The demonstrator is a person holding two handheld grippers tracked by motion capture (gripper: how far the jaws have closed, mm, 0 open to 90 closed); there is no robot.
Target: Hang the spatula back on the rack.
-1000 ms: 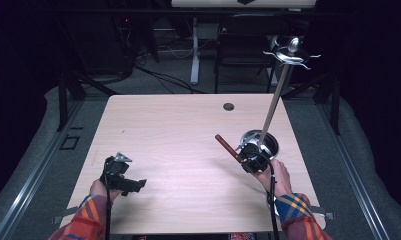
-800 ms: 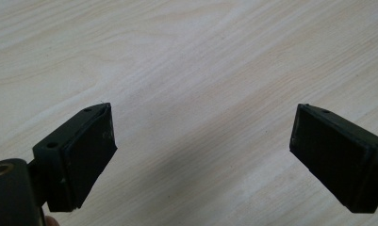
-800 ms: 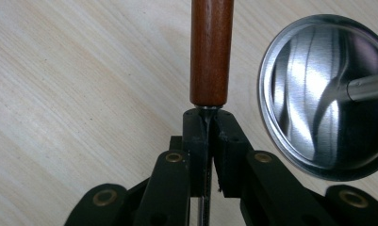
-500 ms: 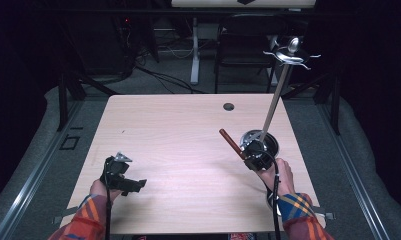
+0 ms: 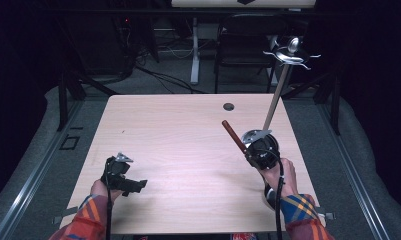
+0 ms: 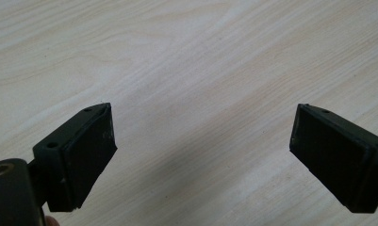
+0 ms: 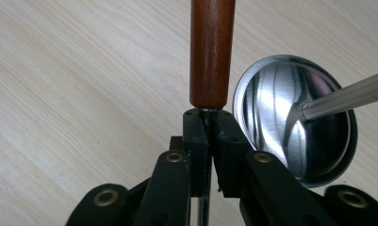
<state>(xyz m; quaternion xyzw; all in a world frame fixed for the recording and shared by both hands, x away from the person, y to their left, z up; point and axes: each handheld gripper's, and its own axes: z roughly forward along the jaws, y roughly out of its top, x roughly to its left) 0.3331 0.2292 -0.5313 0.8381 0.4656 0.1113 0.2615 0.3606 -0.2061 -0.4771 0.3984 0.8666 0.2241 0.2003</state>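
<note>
My right gripper [image 5: 249, 151] [image 7: 208, 115] is shut on the thin metal shank of a wooden-handled tool. Its brown handle [image 5: 232, 134] [image 7: 212, 52] sticks out beyond the jaws, slanting up and to the left over the table [image 5: 178, 130]. The tool's other end is hidden behind the gripper. Just right of the jaws stands a metal stand with a round shiny base [image 7: 295, 127], a slanted pole [image 5: 275, 102] and hooks at its top [image 5: 292, 52]. My left gripper [image 5: 137, 184] [image 6: 201, 122] rests open near the front left corner, with bare wood between its jaws.
A small dark grommet [image 5: 228, 106] sits near the table's far edge. Behind the table are a dark chair [image 5: 243, 50], a white post [image 5: 194, 50] and cables on the floor. Dark floor surrounds the table.
My right gripper has shifted slightly to the right with the tool, and the wooden handle's tip has swung farther away and higher. The left gripper has stayed put.
</note>
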